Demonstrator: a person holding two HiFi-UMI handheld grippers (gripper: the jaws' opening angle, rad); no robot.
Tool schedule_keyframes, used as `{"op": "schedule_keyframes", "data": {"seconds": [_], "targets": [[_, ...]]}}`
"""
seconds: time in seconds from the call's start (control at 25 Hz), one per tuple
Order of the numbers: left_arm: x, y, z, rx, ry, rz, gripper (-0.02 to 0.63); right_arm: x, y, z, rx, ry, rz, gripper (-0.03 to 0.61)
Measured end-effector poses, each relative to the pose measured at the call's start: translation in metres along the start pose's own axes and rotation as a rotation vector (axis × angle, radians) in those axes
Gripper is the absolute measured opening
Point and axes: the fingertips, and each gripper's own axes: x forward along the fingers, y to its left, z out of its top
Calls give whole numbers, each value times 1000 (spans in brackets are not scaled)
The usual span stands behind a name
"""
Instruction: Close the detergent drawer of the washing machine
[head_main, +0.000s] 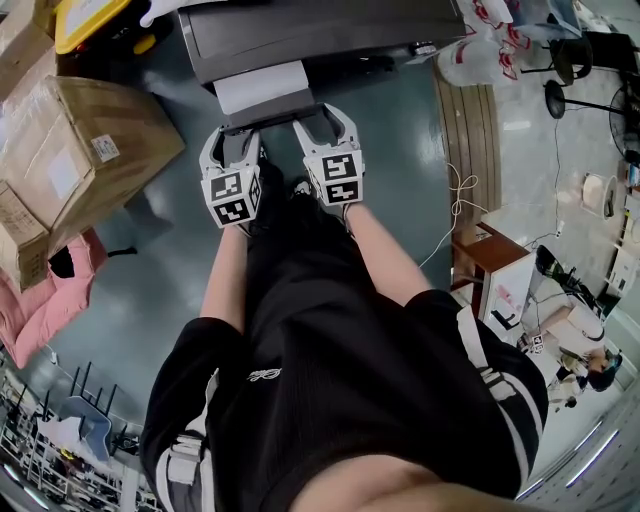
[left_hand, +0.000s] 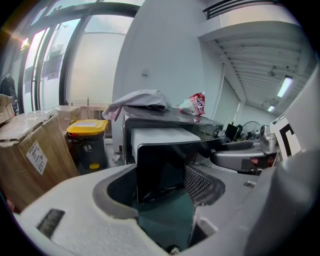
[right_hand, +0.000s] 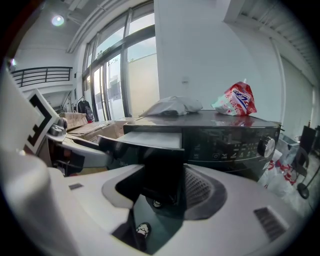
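The left gripper (head_main: 232, 135) and right gripper (head_main: 325, 118) are each holding their fingers spread, unclenched, with the open detergent drawer's (head_main: 262, 88) dark front sitting between them.

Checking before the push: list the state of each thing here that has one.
Detergent drawer: pulled out, open.
Left gripper: jaws apart, drawer front between them.
Right gripper: jaws apart, drawer front between them.
Bin: yellow lid shut.
Cardboard box: closed.
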Motion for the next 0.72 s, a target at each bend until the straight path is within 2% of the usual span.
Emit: {"op": "schedule_keyframes", "data": {"seconds": [0.72], "targets": [[20,12,15,0,4,-1,290,24,-10,12,-10,-4,-15,232]]}}
